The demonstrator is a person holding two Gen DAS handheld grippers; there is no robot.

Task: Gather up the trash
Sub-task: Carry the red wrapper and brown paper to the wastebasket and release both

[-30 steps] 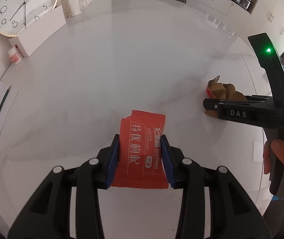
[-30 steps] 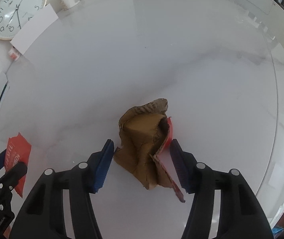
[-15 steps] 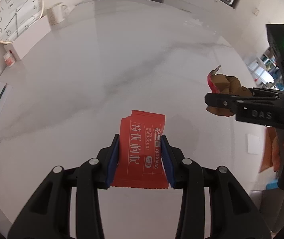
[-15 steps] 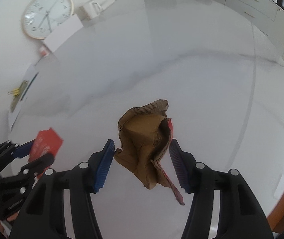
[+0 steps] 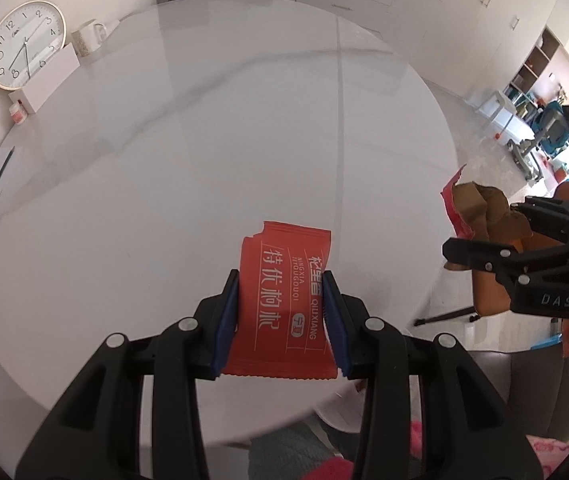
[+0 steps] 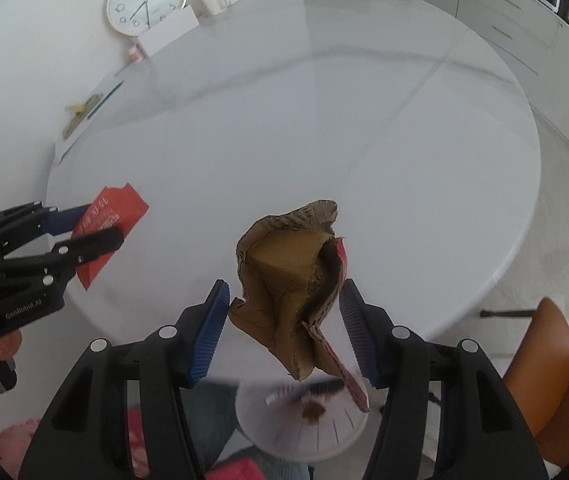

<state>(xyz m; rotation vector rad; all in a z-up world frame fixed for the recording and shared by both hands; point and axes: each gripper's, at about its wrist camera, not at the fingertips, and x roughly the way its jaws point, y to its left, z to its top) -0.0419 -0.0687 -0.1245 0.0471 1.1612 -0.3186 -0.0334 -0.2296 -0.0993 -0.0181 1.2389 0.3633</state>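
Right wrist, bin (image 6: pixel 336 436) holding scraps, below table (image 6: pixel 364 120)

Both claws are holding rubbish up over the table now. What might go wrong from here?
The crumpled cardboard piece in the right gripper looks loosely held: it hangs between wide pads and may slip before reaching the white bin below. The red snack wrapper in the left gripper is thin and pinched by its edges, so it might buckle free.
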